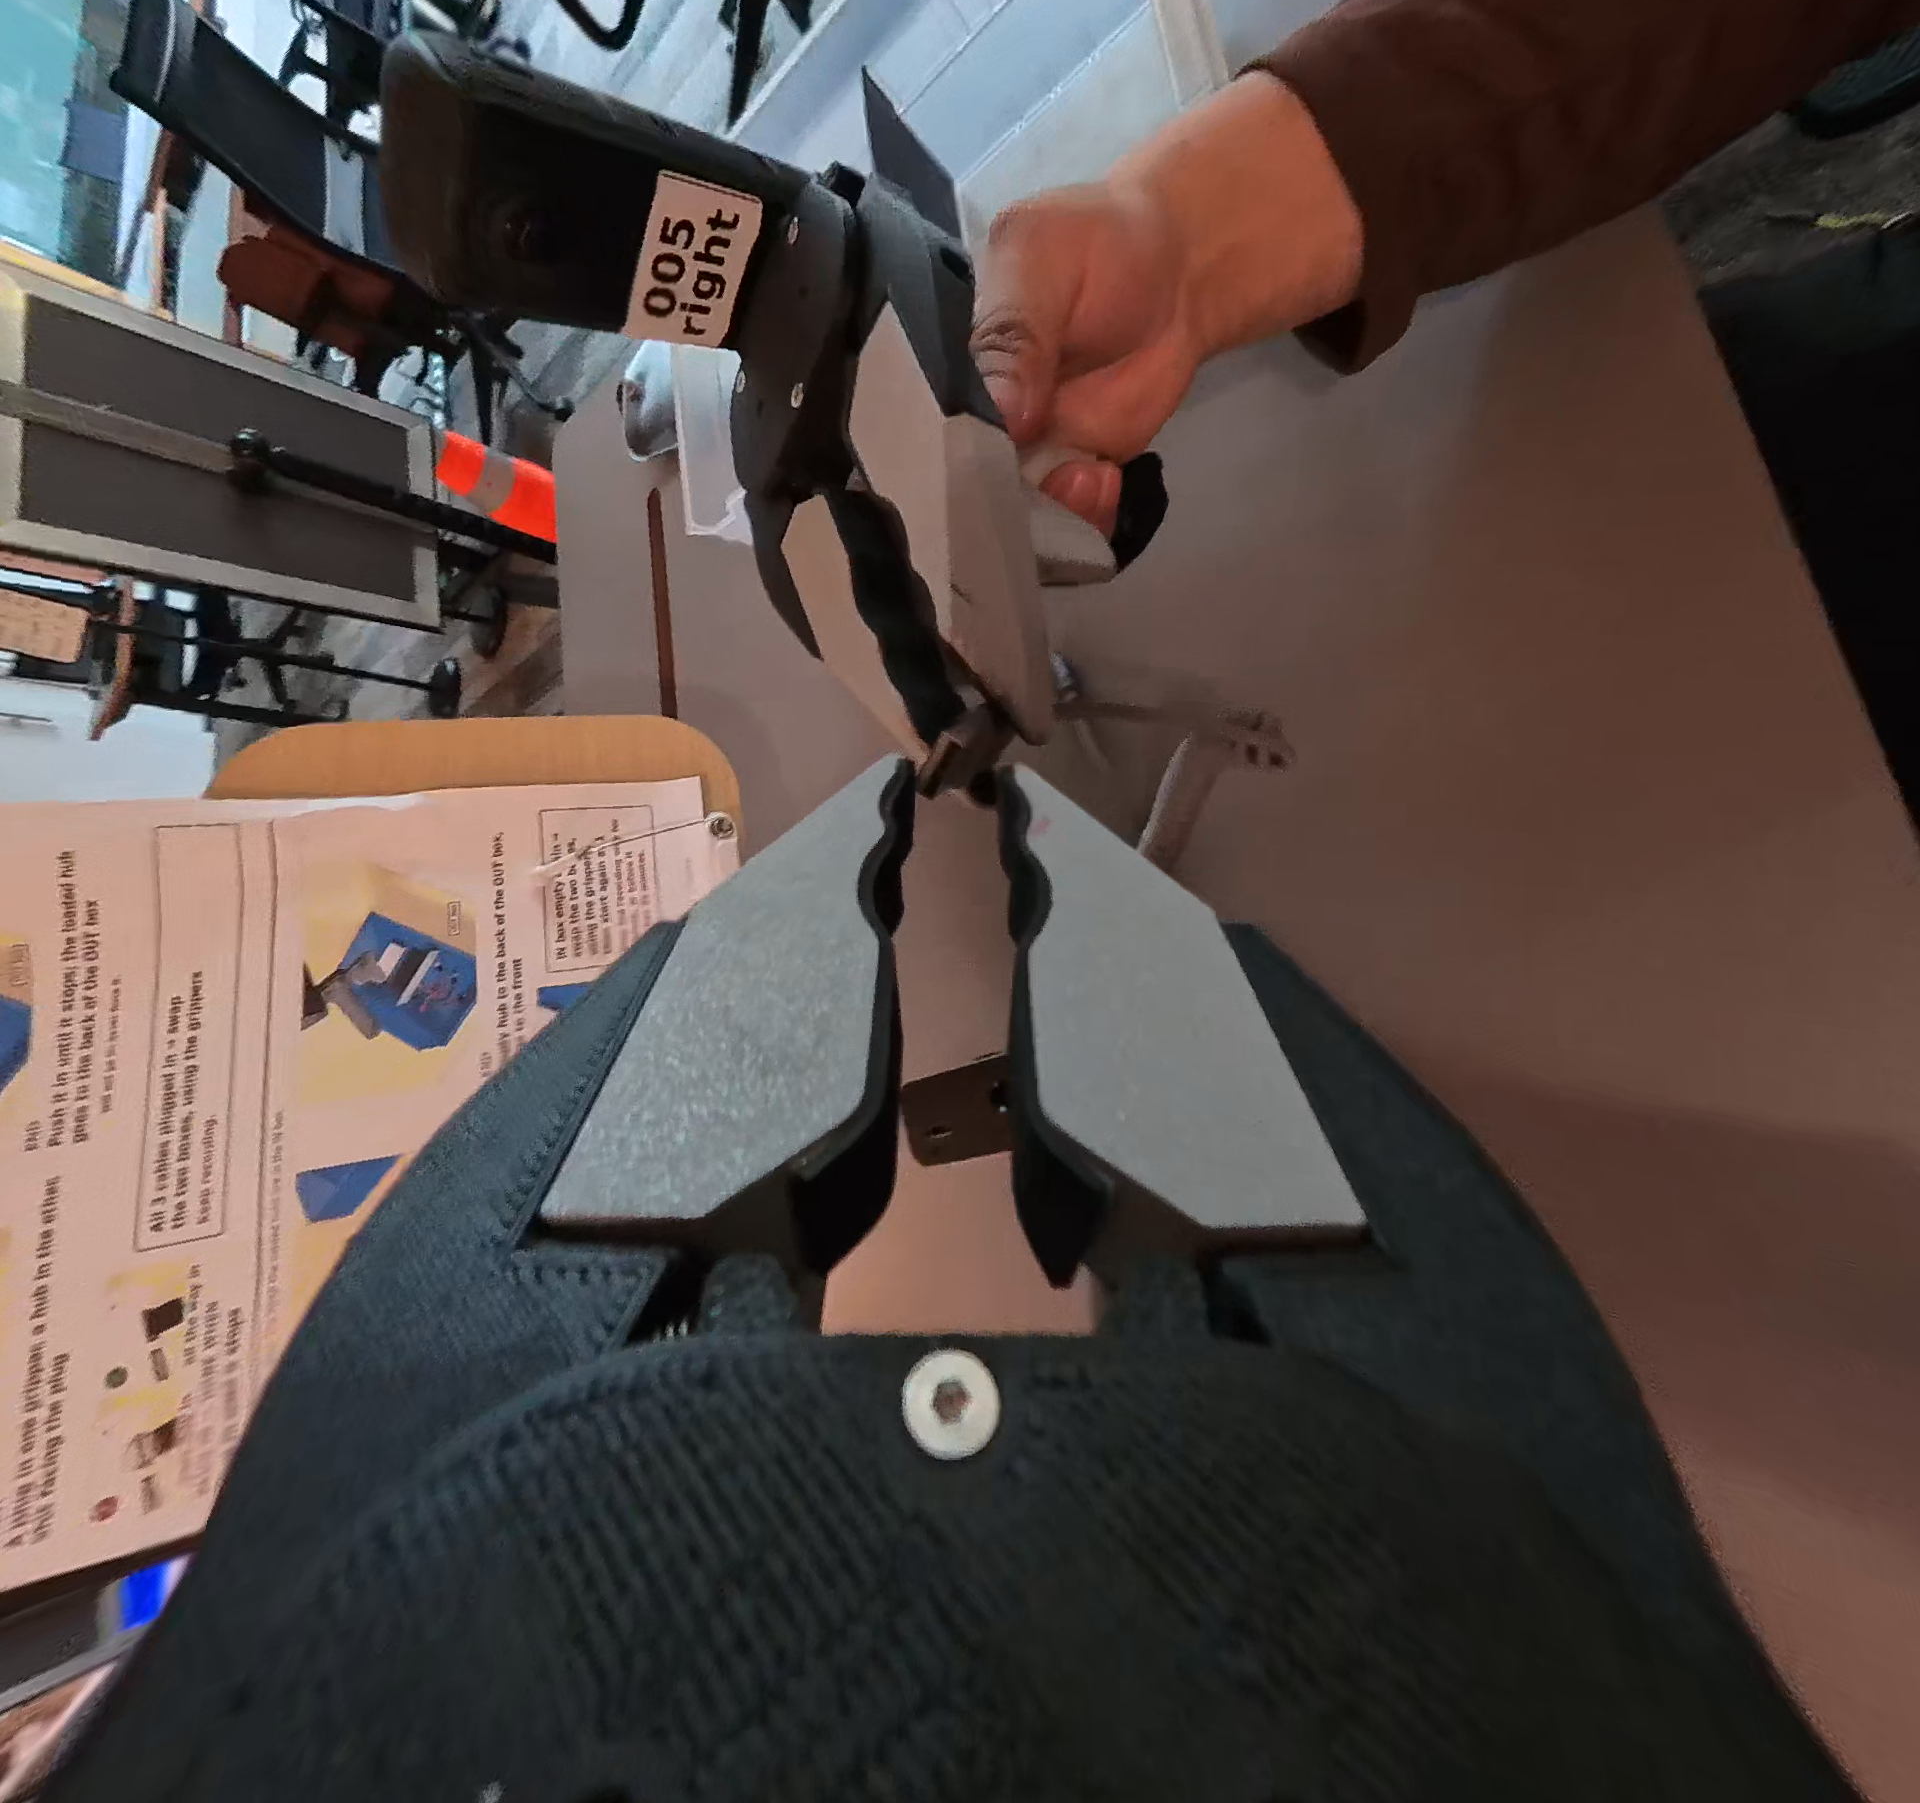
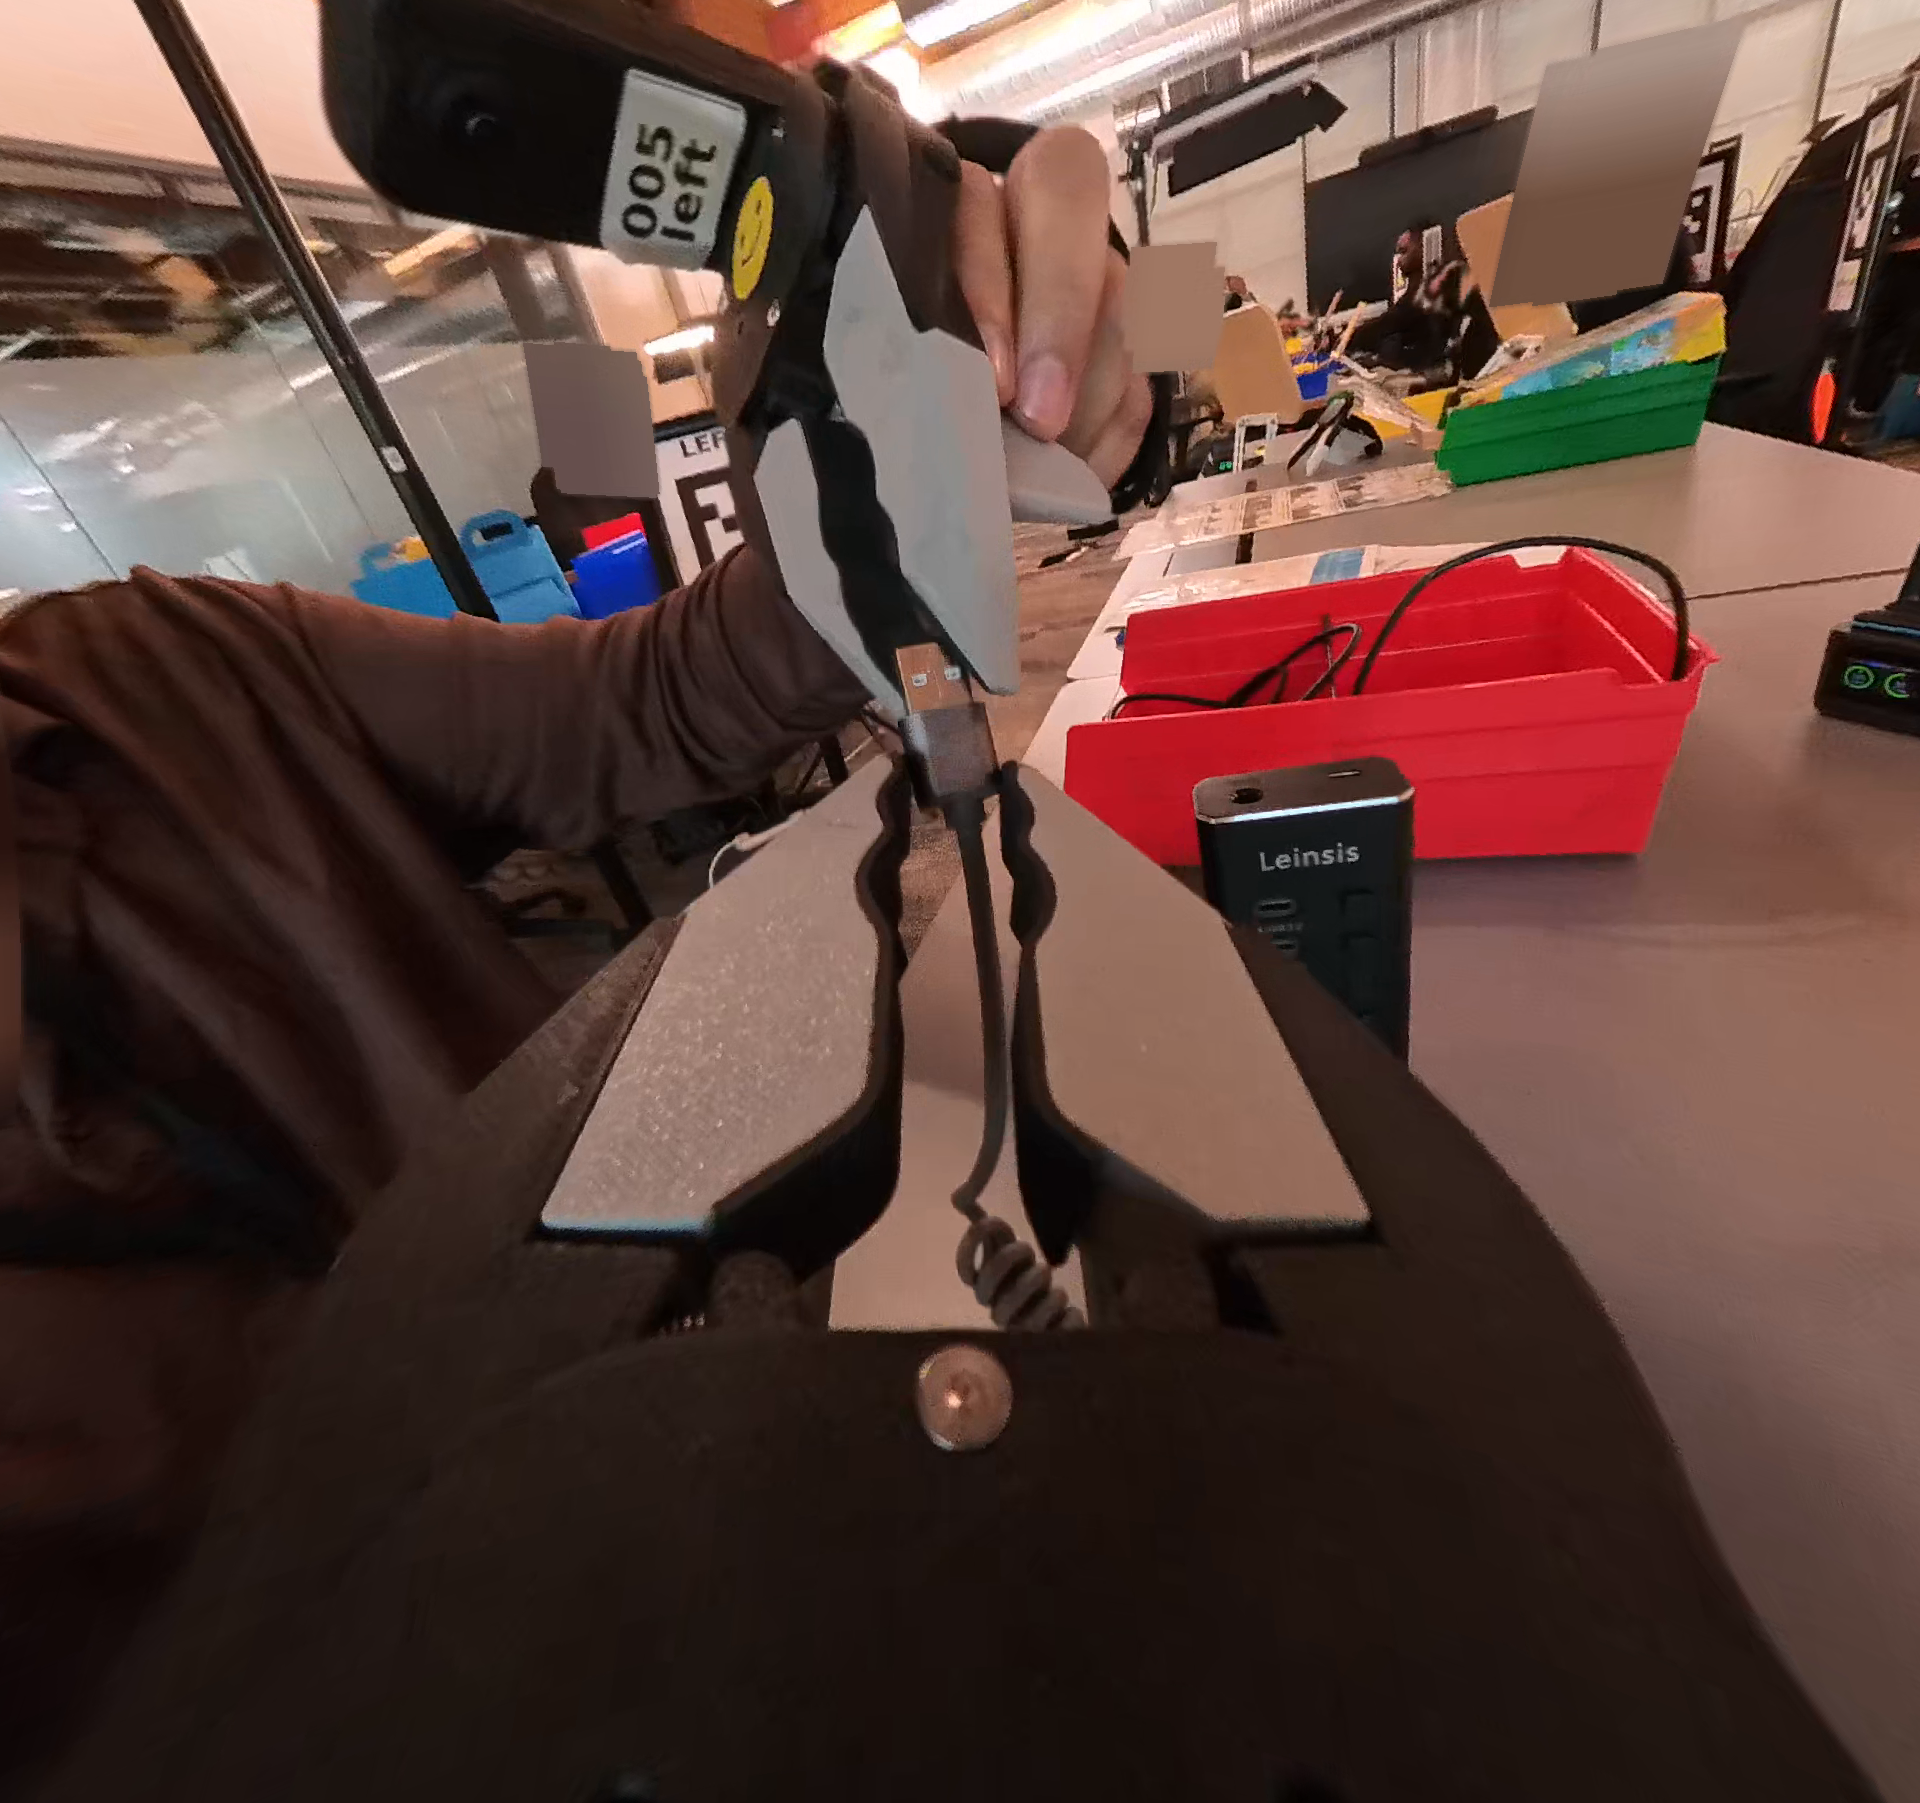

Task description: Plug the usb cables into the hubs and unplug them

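Observation:
My right gripper (image 2: 954, 785) is shut on the black body of a USB plug (image 2: 940, 714), and its thin cable (image 2: 985, 1005) runs back between the fingers. The plug's metal end points up between the fingertips of my left gripper (image 2: 940, 693), which comes down from above. In the left wrist view my left gripper (image 1: 954, 785) has its fingers a plug's width apart, with the plug (image 1: 951, 756) right at the tips. I cannot tell whether they press on it. A black hub (image 2: 1304, 880) stands upright on the grey table (image 2: 1662, 1026), to the right of my right gripper.
A red bin (image 2: 1403, 714) holding black cables sits behind the hub. Green bins (image 2: 1579, 413) stand at the far table edge, and a small device with green lights (image 2: 1870, 678) at the right. A printed instruction sheet (image 1: 312, 1078) lies left of my left gripper. My left and right fingertips are right by each other.

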Demonstrator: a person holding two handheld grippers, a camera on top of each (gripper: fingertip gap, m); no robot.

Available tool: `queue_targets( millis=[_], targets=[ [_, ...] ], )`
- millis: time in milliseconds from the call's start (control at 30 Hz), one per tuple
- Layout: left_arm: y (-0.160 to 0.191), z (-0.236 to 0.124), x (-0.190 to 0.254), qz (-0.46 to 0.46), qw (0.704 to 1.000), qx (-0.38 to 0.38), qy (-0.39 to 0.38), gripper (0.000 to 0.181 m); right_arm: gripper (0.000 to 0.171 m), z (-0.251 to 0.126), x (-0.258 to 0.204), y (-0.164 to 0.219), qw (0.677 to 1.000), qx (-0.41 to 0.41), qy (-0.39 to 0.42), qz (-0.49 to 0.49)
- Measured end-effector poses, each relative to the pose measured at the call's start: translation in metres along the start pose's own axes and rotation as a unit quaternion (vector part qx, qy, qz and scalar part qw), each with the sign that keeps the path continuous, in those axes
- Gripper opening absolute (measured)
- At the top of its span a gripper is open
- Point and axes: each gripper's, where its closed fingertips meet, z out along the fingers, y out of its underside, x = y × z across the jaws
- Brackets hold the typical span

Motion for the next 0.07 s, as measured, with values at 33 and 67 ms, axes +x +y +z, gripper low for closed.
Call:
queue_targets(
  millis=[33, 67],
  targets=[
    [0.0011, 0.0007, -0.0007, 0.010, 1.000, -0.008, -0.008, 0.011, 0.014, 0.0008, 0.0005, 0.0013, 1.000, -0.003, 0.000, 0.001],
    [0.0019, 0.0009, -0.0006, 0.020, 1.000, -0.014, -0.014, 0.011, 0.014, 0.0007, 0.0010, 0.0015, 1.000, -0.002, 0.001, 0.002]
  ],
)
